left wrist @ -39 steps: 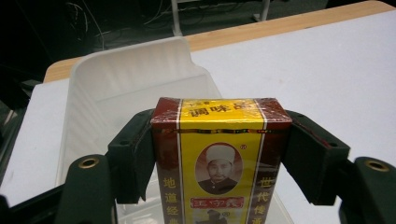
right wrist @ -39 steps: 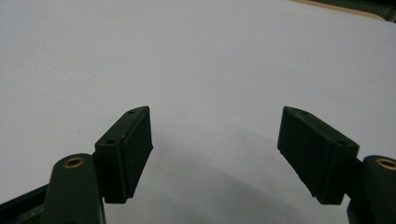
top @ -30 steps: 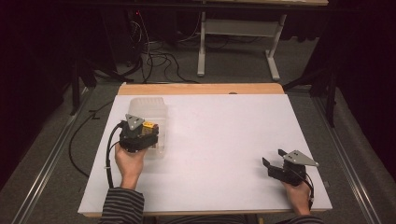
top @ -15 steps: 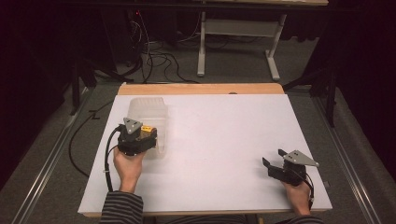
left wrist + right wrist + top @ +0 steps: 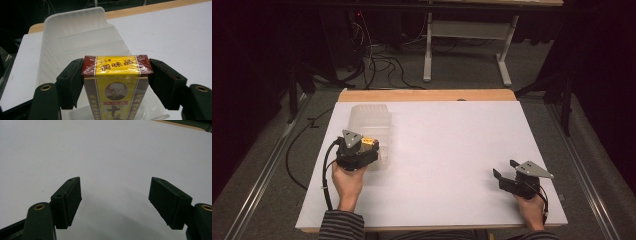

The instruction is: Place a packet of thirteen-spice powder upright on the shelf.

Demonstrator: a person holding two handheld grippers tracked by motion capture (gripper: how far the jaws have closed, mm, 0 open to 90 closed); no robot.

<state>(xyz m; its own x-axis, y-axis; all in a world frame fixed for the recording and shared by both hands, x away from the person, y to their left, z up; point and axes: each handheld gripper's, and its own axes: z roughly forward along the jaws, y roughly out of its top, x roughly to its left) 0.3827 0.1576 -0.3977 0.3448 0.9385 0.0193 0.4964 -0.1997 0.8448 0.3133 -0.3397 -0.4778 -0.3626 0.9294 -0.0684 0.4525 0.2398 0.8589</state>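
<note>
One yellow-and-maroon box (image 5: pixel 117 82) is seen between the jaws of the left gripper (image 5: pixel 116 82), which have just been opening, over one clear plastic tray (image 5: pixel 371 117) near the desk's (image 5: pixel 452 145) left edge. The right gripper (image 5: pixel 115 202) is held with jaws apart near the right front corner.

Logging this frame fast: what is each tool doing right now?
Left tool: jaws just easing open, pads on the yellow spice box.
Right tool: open, holding nothing.
</note>
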